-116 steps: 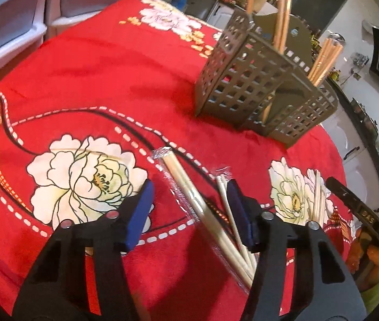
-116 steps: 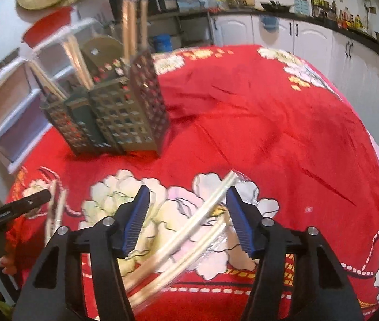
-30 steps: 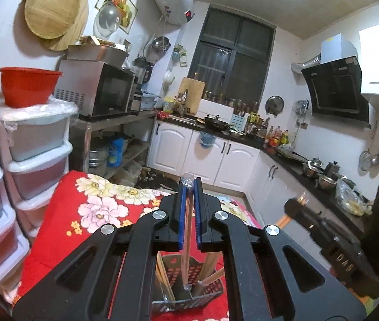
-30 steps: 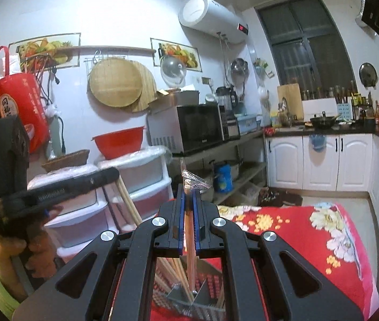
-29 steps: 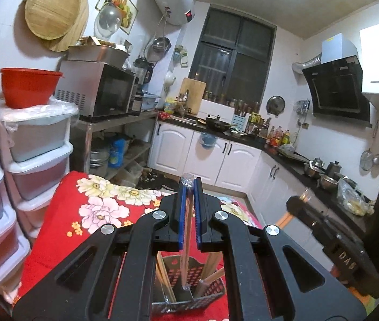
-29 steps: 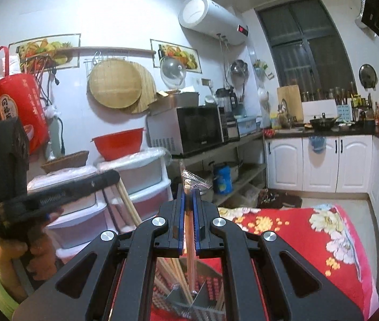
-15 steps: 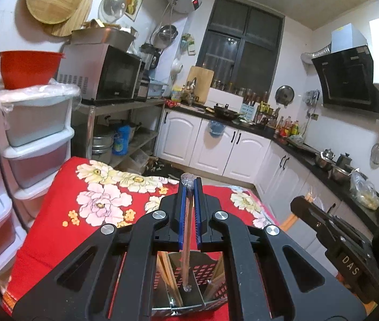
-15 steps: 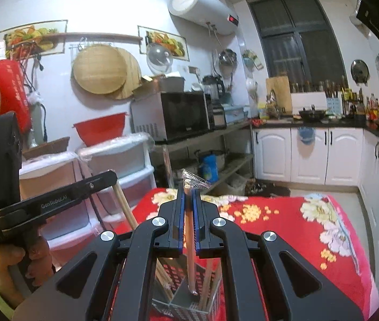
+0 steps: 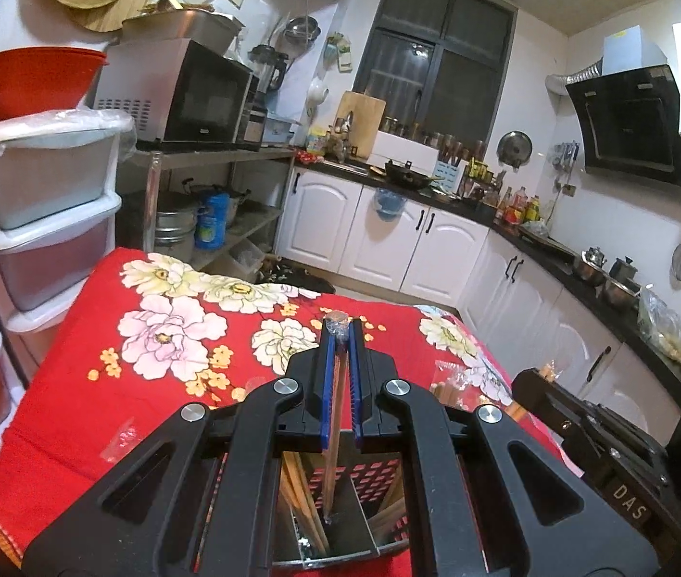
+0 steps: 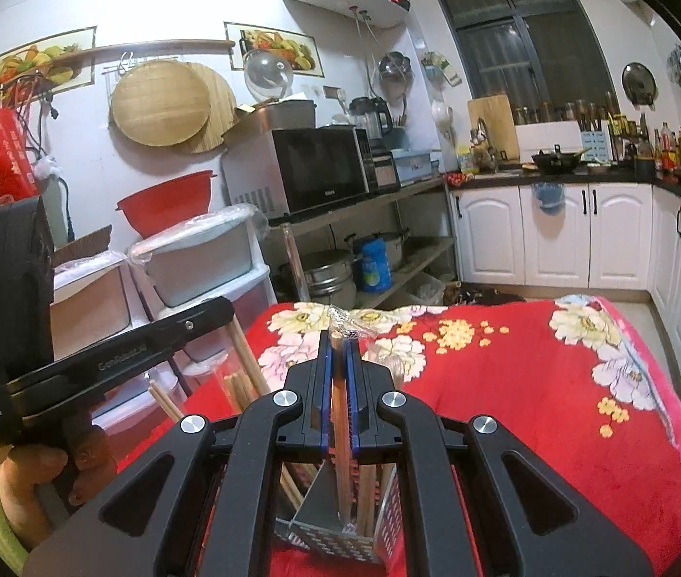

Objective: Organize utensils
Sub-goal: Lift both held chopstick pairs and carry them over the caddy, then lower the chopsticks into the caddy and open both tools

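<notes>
My left gripper (image 9: 339, 332) is shut on a wrapped pair of chopsticks (image 9: 332, 437), held upright with the lower end inside a compartment of the grey perforated utensil holder (image 9: 340, 524). My right gripper (image 10: 338, 341) is shut on another wrapped pair of chopsticks (image 10: 340, 432), also upright, its lower end down in the same holder (image 10: 335, 533). Other wrapped chopsticks (image 9: 299, 505) stand in the holder's compartments. The right gripper's body shows in the left wrist view (image 9: 595, 437); the left gripper's body shows in the right wrist view (image 10: 100, 365).
The holder stands on a table with a red floral cloth (image 9: 172, 336). Stacked plastic drawers (image 9: 47, 221) stand to the left of the table. A metal shelf with a microwave (image 10: 316, 168) and white kitchen cabinets (image 10: 557, 235) lie beyond it.
Both grippers picked chopstick pairs up from the cloth, turned them upright, and over the last second lowered them into the holder. Both views have tipped downward toward the table.
</notes>
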